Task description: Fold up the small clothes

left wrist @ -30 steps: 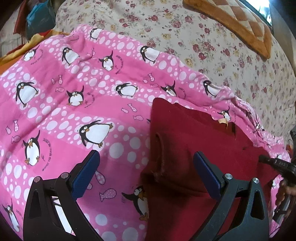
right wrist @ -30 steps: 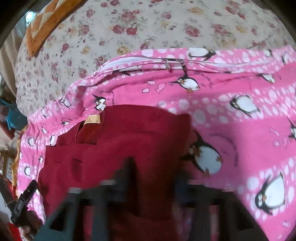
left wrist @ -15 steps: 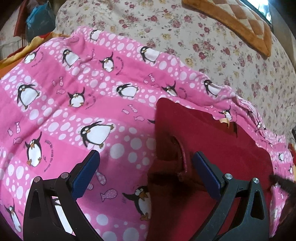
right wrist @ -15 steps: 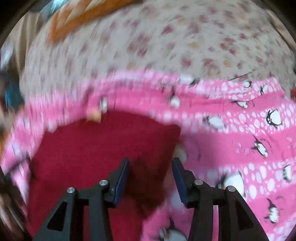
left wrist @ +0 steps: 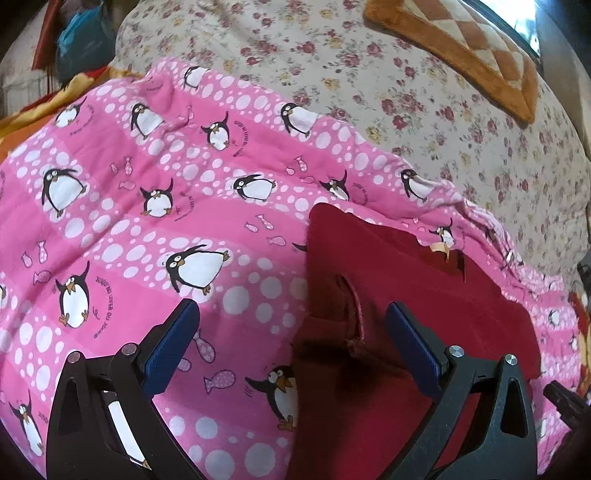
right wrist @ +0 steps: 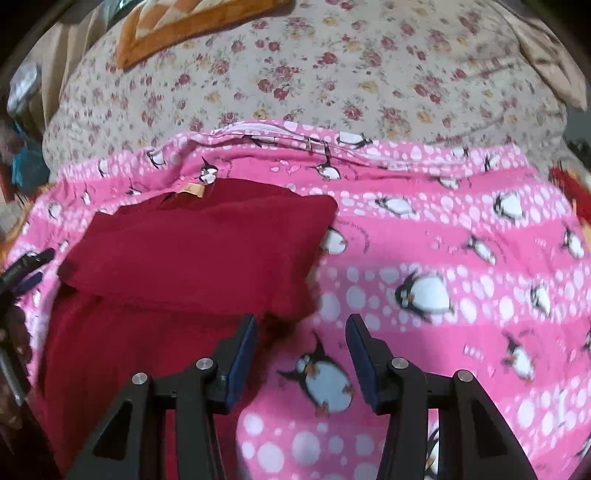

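Note:
A dark red garment (left wrist: 406, 295) lies on a pink penguin blanket (left wrist: 147, 221), with one layer folded over its top and a tan label (right wrist: 192, 190) at its far edge. My left gripper (left wrist: 290, 308) hovers open and wide over the garment's left edge, where a seam loop sticks up; nothing is held. In the right wrist view the garment (right wrist: 199, 258) fills the left half. My right gripper (right wrist: 302, 323) hangs just off its right edge above the blanket (right wrist: 443, 240). Its jaws are opening, with nothing between them.
A floral bedspread (left wrist: 369, 74) stretches beyond the blanket. An orange checked cushion (left wrist: 461, 44) lies at the far right, and it also shows in the right wrist view (right wrist: 177, 33). Blue and yellow items are piled at the far left (left wrist: 81, 40).
The right gripper let go of the red fabric, opened, and drew off to the right over the blanket. The folded layer now lies flat. The left gripper stayed put.

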A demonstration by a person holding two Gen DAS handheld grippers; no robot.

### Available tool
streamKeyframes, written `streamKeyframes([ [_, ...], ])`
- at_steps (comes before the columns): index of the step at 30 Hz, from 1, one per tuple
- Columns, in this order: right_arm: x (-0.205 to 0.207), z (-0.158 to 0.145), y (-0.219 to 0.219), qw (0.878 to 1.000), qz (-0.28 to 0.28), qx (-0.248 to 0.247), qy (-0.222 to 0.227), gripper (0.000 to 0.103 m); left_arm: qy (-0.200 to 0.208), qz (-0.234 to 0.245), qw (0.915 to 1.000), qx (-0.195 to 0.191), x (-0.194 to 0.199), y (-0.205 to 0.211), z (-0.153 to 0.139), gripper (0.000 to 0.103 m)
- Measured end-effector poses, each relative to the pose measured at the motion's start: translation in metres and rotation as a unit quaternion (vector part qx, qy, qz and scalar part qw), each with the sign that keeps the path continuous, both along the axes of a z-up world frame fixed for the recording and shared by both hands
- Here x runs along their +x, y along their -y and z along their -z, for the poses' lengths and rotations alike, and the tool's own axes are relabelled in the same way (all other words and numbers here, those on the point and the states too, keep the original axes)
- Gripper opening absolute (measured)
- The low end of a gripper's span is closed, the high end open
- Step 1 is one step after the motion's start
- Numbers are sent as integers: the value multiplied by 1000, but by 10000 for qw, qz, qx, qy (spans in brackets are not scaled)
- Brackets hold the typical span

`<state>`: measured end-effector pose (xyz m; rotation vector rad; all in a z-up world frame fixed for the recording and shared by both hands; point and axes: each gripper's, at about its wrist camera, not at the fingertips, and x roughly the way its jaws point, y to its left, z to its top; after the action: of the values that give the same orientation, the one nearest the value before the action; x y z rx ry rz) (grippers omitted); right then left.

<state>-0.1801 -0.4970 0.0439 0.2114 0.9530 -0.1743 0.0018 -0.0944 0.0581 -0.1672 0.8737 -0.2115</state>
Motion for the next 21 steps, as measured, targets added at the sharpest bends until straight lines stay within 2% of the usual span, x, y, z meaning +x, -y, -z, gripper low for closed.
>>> streamKeyframes([
  [3, -15, 5, 0, 9999, 21, 152, 2, 50, 1, 58, 9999, 101, -3, 5, 2, 101],
  [6, -30, 10, 3, 9993, 56, 328, 172, 65, 49, 29, 9998, 171, -6, 6, 3, 101],
  [9, -37, 15, 9, 9970, 61, 642, 432, 65, 42, 41, 9997, 232, -7, 6, 5, 101],
  [11, -39, 21, 14, 9921, 89, 1053, 673, 65, 26, 12, 9994, 342, -6, 7, 9, 101],
  [13, -35, 29, 20, 9884, 230, 1378, 600, 65, -36, -38, 9991, 426, -4, 7, 14, 101],
  [15, -30, 32, 20, 9894, 231, 1341, 513, 65, -93, -73, 9989, 456, -2, 7, 18, 101],
  [21, -26, 32, 16, 9958, 159, 784, 439, 65, -194, -99, 9978, 621, 1, 11, 26, 101],
])
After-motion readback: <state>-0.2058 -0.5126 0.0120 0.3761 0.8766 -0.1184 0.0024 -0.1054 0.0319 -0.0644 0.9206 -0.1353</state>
